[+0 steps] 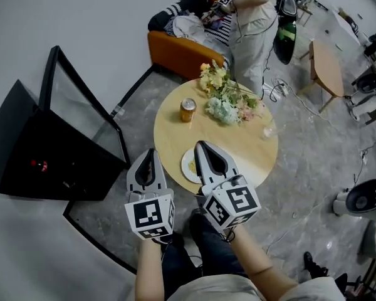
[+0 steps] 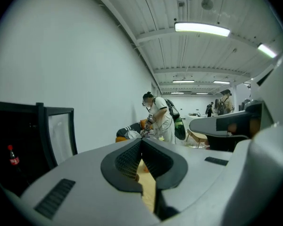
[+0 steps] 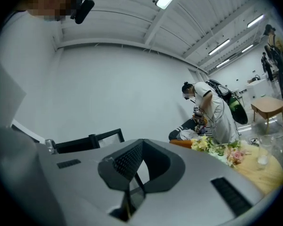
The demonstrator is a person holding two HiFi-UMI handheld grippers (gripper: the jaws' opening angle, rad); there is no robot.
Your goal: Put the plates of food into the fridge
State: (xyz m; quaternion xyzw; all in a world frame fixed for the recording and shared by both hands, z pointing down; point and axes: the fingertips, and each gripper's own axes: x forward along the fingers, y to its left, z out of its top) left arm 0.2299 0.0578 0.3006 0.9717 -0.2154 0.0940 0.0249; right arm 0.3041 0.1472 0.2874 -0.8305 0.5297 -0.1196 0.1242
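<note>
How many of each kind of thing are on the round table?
plate of food: 1
drink can: 1
bunch of flowers: 1
clear glass: 1
Total: 4

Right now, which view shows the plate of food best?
Head view: the plate lies on the table near its front edge, right part hidden under the right gripper. Left gripper view shows only a tabletop sliver past its jaws; right gripper view shows flowers and tabletop, no plate.
</note>
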